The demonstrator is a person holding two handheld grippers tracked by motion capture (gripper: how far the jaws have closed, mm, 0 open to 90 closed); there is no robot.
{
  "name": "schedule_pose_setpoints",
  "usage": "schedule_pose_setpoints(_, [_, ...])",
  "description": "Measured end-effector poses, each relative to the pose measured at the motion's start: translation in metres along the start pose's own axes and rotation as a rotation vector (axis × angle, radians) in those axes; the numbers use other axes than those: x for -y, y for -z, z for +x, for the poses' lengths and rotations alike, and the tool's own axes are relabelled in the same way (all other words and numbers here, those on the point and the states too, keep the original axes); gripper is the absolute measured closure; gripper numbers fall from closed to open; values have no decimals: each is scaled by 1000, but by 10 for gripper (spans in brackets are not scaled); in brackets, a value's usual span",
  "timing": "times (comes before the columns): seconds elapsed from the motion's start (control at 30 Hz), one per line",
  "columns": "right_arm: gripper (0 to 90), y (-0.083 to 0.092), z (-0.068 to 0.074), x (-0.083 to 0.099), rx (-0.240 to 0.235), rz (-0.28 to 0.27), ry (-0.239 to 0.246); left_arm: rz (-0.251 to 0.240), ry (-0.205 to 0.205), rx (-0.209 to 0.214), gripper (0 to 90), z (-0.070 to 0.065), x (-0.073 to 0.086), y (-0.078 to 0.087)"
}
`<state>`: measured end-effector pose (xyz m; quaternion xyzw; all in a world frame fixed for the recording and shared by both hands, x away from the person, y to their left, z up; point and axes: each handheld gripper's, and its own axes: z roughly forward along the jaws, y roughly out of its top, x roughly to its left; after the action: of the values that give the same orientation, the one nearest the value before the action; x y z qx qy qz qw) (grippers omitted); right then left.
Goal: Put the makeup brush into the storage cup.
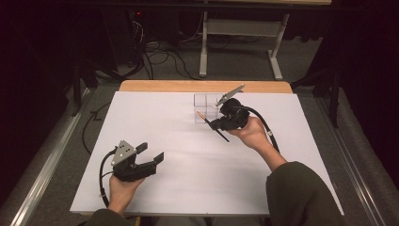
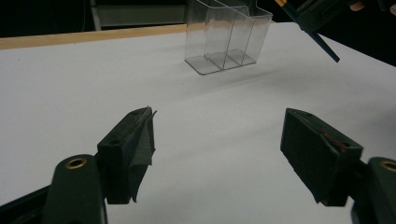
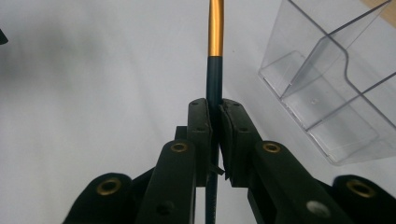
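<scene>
Where cables trail, white table (image 1: 188, 155), dim room

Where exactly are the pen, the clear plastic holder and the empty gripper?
pen (image 3: 215, 28), right gripper view, on its gold band.
clear plastic holder (image 2: 224, 35), left gripper view, on its front wall.
left gripper (image 1: 150, 153), high view, midway between its open fingertips.

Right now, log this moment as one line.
right gripper: shut on pen | clear box: beside it | left gripper: open, idle
</scene>
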<state>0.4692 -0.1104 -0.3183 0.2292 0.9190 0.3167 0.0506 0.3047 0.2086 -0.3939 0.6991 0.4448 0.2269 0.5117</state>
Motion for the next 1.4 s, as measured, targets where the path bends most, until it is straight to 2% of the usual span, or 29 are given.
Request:
schedule_pose_setpoints(0.33, [848, 9, -5, 2, 16, -39, -19, -2, 0, 1, 264, 0, 0, 0])
schedule_pose_setpoints(0.93, [848, 24, -17, 5, 45, -122, -97, 1, -5, 4, 263, -1, 0, 0])
schedule_pose_setpoints(1.03, [848, 25, -19, 5, 53, -132, -88, 1, -4, 4, 264, -1, 0, 0])
schedule_pose_setpoints(1.4, [848, 34, -27, 8, 80, -184, -125, 2, -4, 7, 263, -2, 0, -1])
